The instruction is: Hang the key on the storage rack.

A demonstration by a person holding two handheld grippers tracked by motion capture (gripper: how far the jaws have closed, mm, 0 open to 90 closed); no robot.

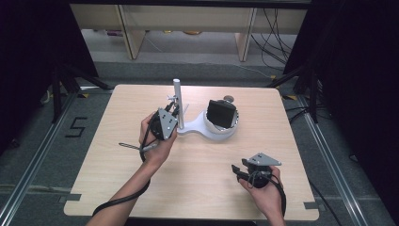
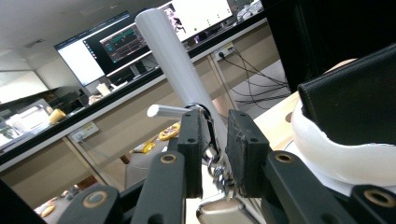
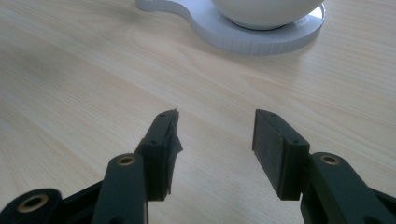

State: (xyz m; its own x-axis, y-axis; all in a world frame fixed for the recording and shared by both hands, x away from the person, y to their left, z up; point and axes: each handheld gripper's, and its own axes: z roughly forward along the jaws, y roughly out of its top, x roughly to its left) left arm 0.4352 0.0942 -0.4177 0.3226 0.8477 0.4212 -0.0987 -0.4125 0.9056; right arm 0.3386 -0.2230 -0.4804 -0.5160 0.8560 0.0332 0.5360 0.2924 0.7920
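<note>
Keys [image 2: 215, 173], a light, loose, jingling metal bunch best pinched at the ring, hang between the left gripper's [image 2: 214, 140] slightly parted jaws beside a white post [image 2: 175, 65]; right gripper [image 3: 212, 140] gapes empty.

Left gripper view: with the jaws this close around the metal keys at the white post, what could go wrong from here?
1. The silver metal keys hang near the thin white peg; whether their ring is on it is unclear, so they may drop when the left gripper withdraws.
2. Its jaws straddle the upright white post; pulling back crookedly could drag the white stand.
3. That could tip the black wallet in the white bowl.
</note>
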